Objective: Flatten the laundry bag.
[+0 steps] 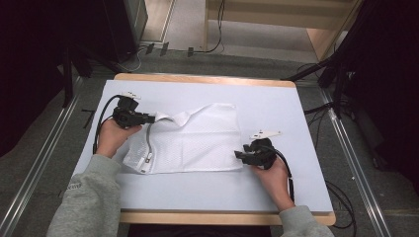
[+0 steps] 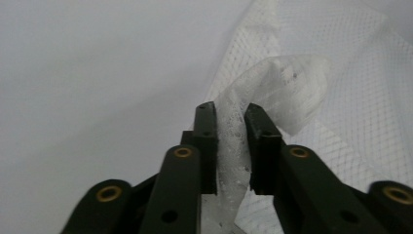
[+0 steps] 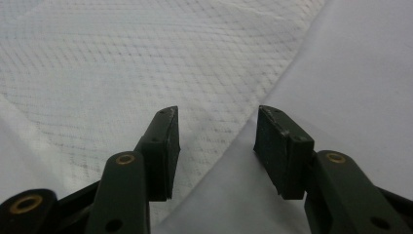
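Pale, smooth table [image 1: 296, 106] carries a white mesh garment [image 1: 197, 143] lying flat at its middle, a grey zipper [image 1: 148, 145] curving down its left part. At the garment's left edge sits the left gripper [image 1: 148, 118]; at its lower right corner, the right gripper [image 1: 239, 155]. Left gripper view: black jaws of the left gripper [image 2: 229, 119] pinch a bunched fold of netted garment [image 2: 287, 87]. Right gripper view: the right gripper [image 3: 216, 129] stands released, jaws apart above the garment's [image 3: 146, 63] corner.
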The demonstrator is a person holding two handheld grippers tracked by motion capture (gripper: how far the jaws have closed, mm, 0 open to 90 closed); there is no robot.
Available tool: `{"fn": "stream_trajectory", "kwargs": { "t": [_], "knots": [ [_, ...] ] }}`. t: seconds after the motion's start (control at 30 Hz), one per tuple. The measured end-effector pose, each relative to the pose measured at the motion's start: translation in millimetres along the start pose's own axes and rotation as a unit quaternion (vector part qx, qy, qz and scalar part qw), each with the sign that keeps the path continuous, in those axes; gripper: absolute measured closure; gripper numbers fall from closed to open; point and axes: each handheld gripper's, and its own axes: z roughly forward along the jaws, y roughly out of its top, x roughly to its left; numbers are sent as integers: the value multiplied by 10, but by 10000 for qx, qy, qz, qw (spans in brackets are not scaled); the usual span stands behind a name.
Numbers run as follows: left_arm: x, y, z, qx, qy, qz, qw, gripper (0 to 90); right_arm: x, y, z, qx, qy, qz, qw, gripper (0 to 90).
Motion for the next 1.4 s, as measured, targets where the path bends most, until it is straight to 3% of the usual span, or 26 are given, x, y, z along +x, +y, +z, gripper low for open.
{"fn": "stream_trajectory", "kwargs": {
  "t": [0.13, 0.3, 0.4, 0.53, 0.7, 0.8, 0.97, 1.3, 1.4],
  "knots": [
    [22, -28, -22, -53, -13, -103, 9999, 900, 61, 3, 22, 25, -284, -295, 9992, 609],
    [39, -44, -25, -64, -32, -151, 9999, 900, 63, 8, 24, 18, -383, -166, 9991, 683],
    [62, -65, -56, -134, -1, -208, 9997, 900, 63, 13, 26, 16, -419, -126, 9990, 775],
    [115, -99, -101, -227, -38, -343, 9991, 900, 41, 31, 38, 43, -223, -4, 9997, 900],
    [143, -133, -146, -322, -12, -436, 9985, 900, 9, 80, 39, 181, -100, -5, 9998, 900],
    [155, -161, -174, -327, -31, -454, 9984, 900, -53, 112, 4, 103, -93, 96, 9999, 900],
    [161, -268, -226, -482, -94, -716, 9962, 900, -199, 171, -12, 27, -130, 174, 9998, 900],
    [-45, -537, -299, -416, -334, -790, 9954, 900, -569, 312, 42, -35, -183, 459, 9988, 900],
    [-141, -617, -310, -292, -267, -687, 9968, 900, -651, 356, 85, -3, -183, 517, 9985, 900]
  ]
}}
